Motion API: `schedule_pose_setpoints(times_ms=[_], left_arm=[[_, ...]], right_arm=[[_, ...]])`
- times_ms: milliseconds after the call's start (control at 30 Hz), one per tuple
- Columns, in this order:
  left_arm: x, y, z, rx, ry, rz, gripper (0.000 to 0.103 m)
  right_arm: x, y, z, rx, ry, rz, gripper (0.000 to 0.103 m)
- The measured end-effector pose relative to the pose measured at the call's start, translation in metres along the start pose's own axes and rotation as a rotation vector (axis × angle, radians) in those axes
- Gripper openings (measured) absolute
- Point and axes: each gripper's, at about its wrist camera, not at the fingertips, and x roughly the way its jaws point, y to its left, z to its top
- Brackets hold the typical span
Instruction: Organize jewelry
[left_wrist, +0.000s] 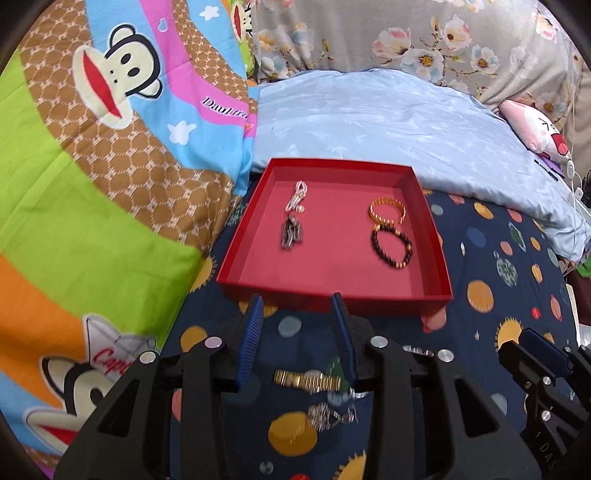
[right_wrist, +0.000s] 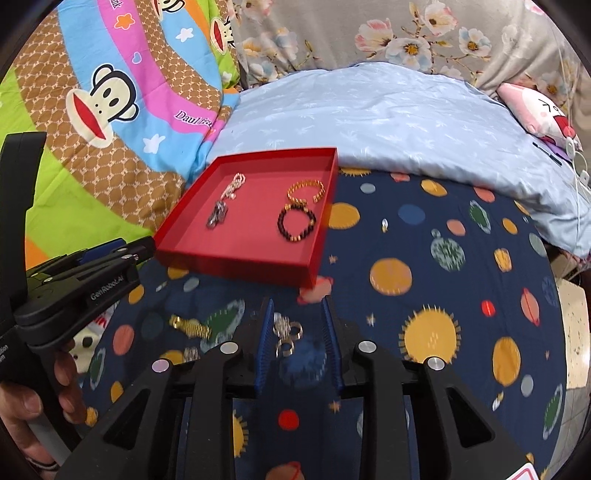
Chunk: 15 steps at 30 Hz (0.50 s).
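A shallow red tray (left_wrist: 432, 254) (right_wrist: 240, 267) lies on the bed. In it are a pearl strand (left_wrist: 296, 195) (right_wrist: 233, 186), a dark silver piece (left_wrist: 291, 236) (right_wrist: 218, 216), a gold bracelet (left_wrist: 388, 210) (right_wrist: 306, 190) and a dark beaded bracelet (left_wrist: 392, 243) (right_wrist: 296, 223). My left gripper (left_wrist: 297, 306) is open above a gold watch band (left_wrist: 306, 380) (right_wrist: 190, 326) and a silver chain (left_wrist: 330, 415). My right gripper (right_wrist: 297, 308) is open around several silver rings (right_wrist: 288, 334) on the sheet. It also shows in the left wrist view (left_wrist: 532, 347).
A navy planet-print sheet (right_wrist: 443, 295) covers the near bed. A pale blue quilt (left_wrist: 369, 122) lies behind the tray, a bright cartoon monkey quilt (left_wrist: 92, 147) at the left, a pink plush toy (left_wrist: 535, 129) at the far right. White cables (left_wrist: 572, 177) hang at the right edge.
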Motion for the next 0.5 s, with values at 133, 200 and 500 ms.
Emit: schedule_pose_setpoints(times_ms=[133, 200, 500], left_arm=[[-0.001, 0.008, -0.021, -0.015, 0.043, -0.008, 0.037], [0.001, 0.013, -0.031, -0.023, 0.069, -0.008, 0.037], [0.011, 0.032, -0.08, -0.024, 0.157, 0.019, 0.04]], right_arm=[[-0.004, -0.001, -0.018, -0.008, 0.019, -0.015, 0.026], [-0.003, -0.004, -0.027, -0.003, 0.036, -0.018, 0.026], [0.007, -0.011, -0.055, 0.019, 0.103, -0.025, 0.026]])
